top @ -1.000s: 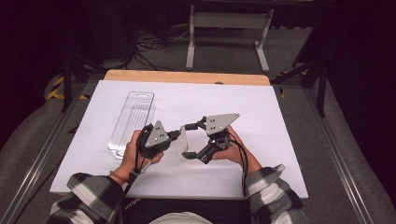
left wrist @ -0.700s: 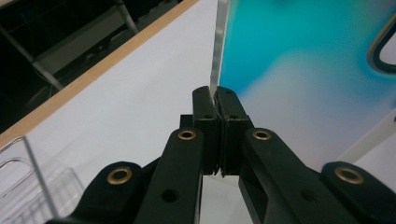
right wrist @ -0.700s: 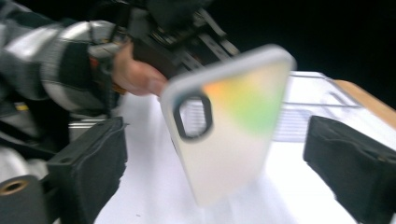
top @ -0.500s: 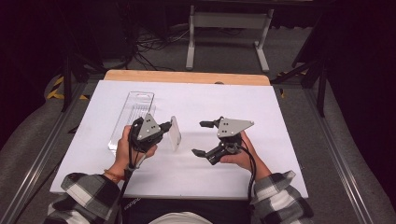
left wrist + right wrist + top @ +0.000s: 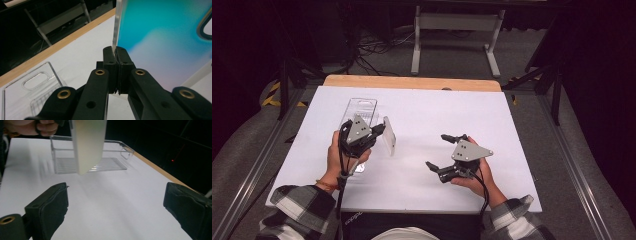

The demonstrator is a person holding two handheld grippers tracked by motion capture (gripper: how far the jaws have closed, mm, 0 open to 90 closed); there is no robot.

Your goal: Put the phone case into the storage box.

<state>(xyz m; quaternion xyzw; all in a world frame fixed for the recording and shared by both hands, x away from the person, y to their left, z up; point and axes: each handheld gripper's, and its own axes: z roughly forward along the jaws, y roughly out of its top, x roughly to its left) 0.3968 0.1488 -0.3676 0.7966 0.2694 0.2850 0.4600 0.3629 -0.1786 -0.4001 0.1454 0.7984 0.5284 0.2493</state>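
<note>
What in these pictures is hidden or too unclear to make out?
- Left gripper view: the flat panel held by the left gripper runs off the top and right edges, so its full shape is cut off.
- High view: the clear tray has its near end hidden behind the left gripper and hand.
- Right gripper view: the panel's top is cut off by the upper edge; the right gripper has nothing between its jaws.

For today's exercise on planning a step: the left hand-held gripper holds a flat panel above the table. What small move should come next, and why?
Probably carry the flat panel toward the clear tray just behind it. The left hand-held gripper is shut on its edge, and the right hand-held gripper is open, apart and empty.
</note>
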